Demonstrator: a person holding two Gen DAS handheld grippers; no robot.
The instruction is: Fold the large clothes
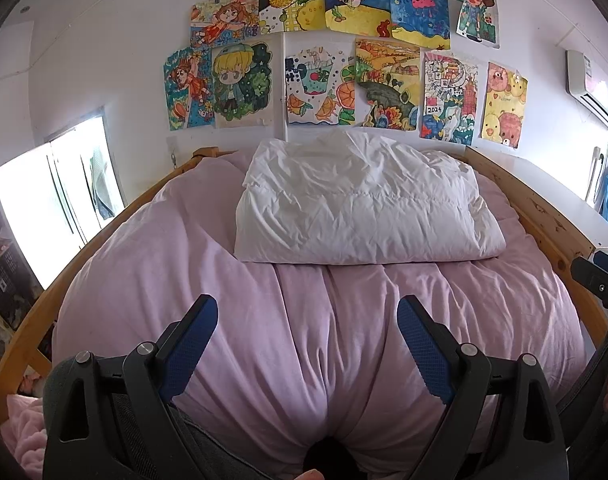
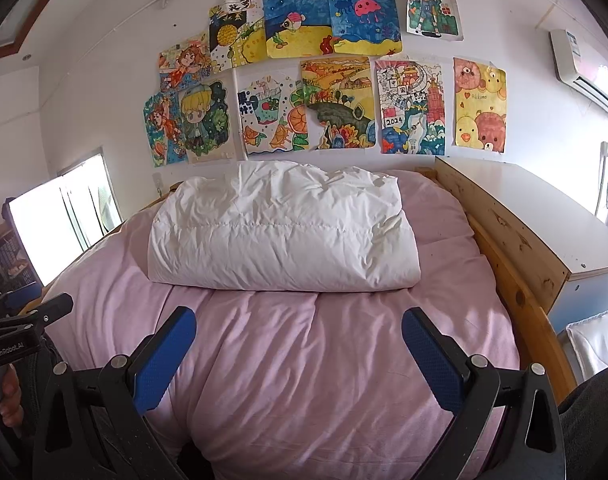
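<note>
Left wrist view looks down the bed from its foot, and the left gripper [image 1: 308, 312] hangs there with its blue pads spread wide, nothing between them but air above the pink quilt [image 1: 304, 320]. The right gripper [image 2: 299, 324] stands the same way in its own view, wide and empty. The only folded piece I can see is the white duvet [image 1: 364, 204], a puffy bundle lying across the pink quilt toward the head of the bed, just below the children's drawings [image 1: 344, 52] on the wall. No garment to fold shows clearly near either claw, so I take the big pink quilt, or the white duvet on it, to be the piece in question.

My worry is the bulk. Both covers are thick and slippery-looking; a pinch on one layer near the foot could drag the white duvet along or let it unroll, and a shallow bite might slide off. The wooden bed rail [image 2: 516, 248] runs close on the right of the white duvet, so a wide sweep could knock it.

The right wrist view alone shows the white cabinet [image 2: 544, 208] beyond that rail, and the left device with a hand on its grip. The left wrist view alone shows fluffy pink fabric [image 1: 23, 428] down past the quilt's near left corner.
</note>
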